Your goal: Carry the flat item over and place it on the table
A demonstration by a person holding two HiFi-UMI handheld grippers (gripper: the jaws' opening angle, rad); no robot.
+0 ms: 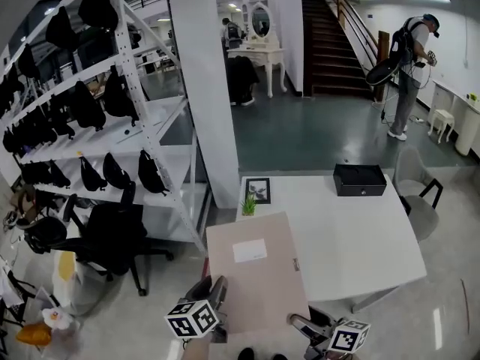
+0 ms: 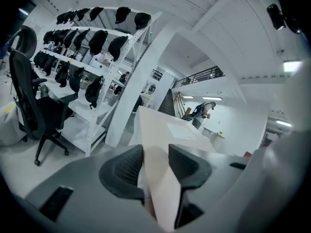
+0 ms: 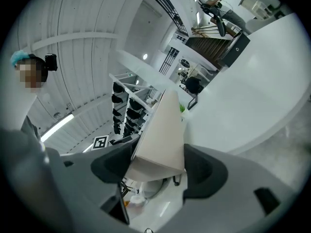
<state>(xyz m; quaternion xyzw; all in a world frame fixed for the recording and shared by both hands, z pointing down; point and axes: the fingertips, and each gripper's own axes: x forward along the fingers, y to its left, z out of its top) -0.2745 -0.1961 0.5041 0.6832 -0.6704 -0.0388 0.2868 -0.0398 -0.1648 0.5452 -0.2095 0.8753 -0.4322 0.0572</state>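
The left hand-held gripper (image 1: 217, 289) pinches the near-left edge of the flat item (image 1: 255, 276), a thin beige box with a white label (image 1: 249, 250). Its own view shows both jaws pressed against the panel's two faces (image 2: 160, 130). The right hand-held gripper (image 1: 301, 323) clamps the near-right corner, where the item's thickness fills the gap between its jaws (image 3: 163, 130). Gripping the near edge at two spread points looks meant to keep the wide panel level and stop it twisting, leaving the far end free to go down first.

The item is in the air in front of the person. In the head view its far edge overlaps the near-left corner of the white bench (image 1: 352, 238); whether it touches there cannot be told.

A small green plant (image 1: 248, 205) stands just beyond that far edge, at the bench's left edge, with a framed picture (image 1: 258, 190) right behind it. These two are most in the way of a straight push forward. The bare middle and near-right part of the bench looks the safer landing spot. A black box (image 1: 359, 179) sits by the far edge, well apart.

Off the bench, a white column (image 1: 202, 88), a rack (image 1: 150, 126) of dark bags and a black office chair (image 1: 112, 238) stand to the left, clear of the path. A person (image 1: 409, 66) stands far off by the stairs.
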